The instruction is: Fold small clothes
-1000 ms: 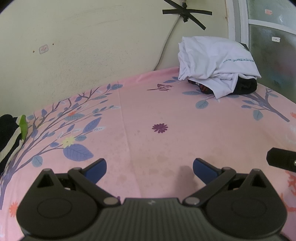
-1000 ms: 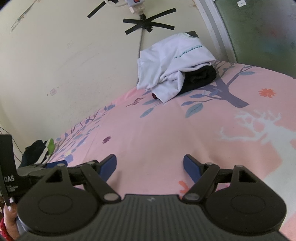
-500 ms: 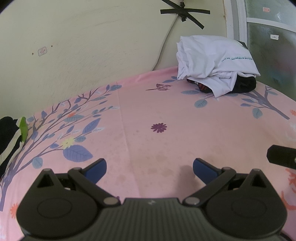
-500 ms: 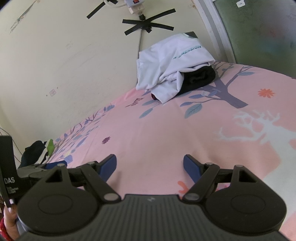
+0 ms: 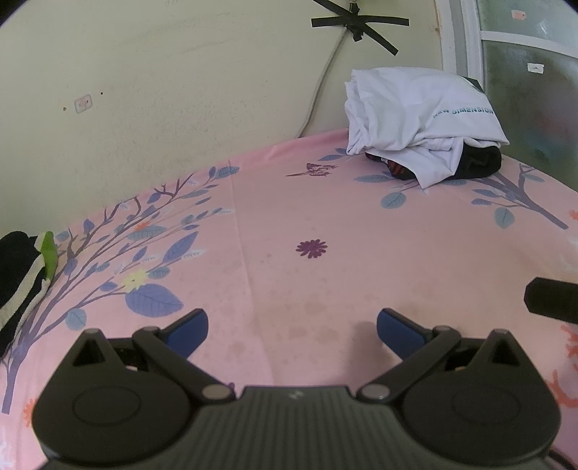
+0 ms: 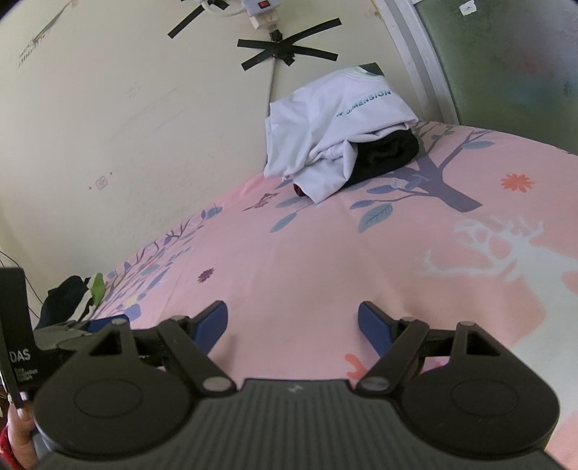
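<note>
Left wrist view
- Bed sheet [image 5: 325, 231]: pink, printed with blue-leaved branches and a purple flower; covers the bed up to the cream wall.
- Left gripper [image 5: 292, 327]: jaws wide apart, blue pads showing, nothing between them; only bare sheet lies below the gap.
- White garment [image 5: 415, 119]: loosely bundled, teal lettering on its side; on the sheet's far corner, against the wall and beside the window frame, well apart from the left gripper.
- Black garment [image 5: 480, 161]: rolled, tucked under the white garment's lower edge, touching it.
- Striped garment [image 5: 21, 274]: black with white bands and a green patch; at the sheet's left edge, well apart from the white garment.
- Black tape cross [image 5: 357, 21]: on the wall above the white garment, holding a cable.

Right wrist view
- Right gripper [image 6: 292, 321]: jaws wide apart, empty, above bare sheet.
- White garment [image 6: 325, 133]: at the far end of the sheet against the wall, the black garment [image 6: 386, 152] touching its right side.
- Striped garment [image 6: 72, 293]: at the far left edge of the sheet, beyond the left gripper's body.
- Power strip [image 6: 262, 7]: on the wall above the white garment.
</note>
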`<action>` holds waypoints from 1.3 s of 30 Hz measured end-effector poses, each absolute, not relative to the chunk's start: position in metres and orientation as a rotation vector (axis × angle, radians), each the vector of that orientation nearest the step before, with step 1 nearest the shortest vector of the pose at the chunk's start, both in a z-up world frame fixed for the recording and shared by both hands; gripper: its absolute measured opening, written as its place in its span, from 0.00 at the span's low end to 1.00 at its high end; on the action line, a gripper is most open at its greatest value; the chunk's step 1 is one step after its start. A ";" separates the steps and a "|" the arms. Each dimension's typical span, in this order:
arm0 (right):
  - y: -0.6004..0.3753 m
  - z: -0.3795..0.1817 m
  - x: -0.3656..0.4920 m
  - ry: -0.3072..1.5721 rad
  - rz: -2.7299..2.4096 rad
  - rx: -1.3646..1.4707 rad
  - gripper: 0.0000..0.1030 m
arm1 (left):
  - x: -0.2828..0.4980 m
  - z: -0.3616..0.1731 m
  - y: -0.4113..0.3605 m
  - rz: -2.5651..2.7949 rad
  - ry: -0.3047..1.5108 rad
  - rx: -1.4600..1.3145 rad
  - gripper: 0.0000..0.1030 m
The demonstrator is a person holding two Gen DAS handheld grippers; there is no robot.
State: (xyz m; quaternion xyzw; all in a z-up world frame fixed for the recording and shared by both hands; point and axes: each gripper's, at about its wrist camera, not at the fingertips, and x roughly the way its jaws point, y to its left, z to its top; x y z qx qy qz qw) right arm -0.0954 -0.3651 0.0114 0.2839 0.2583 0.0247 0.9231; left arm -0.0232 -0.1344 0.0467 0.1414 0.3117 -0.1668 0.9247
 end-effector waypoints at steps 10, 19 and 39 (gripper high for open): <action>-0.366 0.011 -0.095 0.531 0.052 0.583 0.71 | -0.025 0.046 -0.135 -0.341 0.634 0.303 1.00; -0.365 0.011 -0.095 0.530 0.052 0.583 0.71 | -0.025 0.046 -0.136 -0.340 0.630 0.311 1.00; -0.365 0.012 -0.096 0.527 0.049 0.580 0.71 | -0.026 0.046 -0.137 -0.339 0.627 0.319 1.00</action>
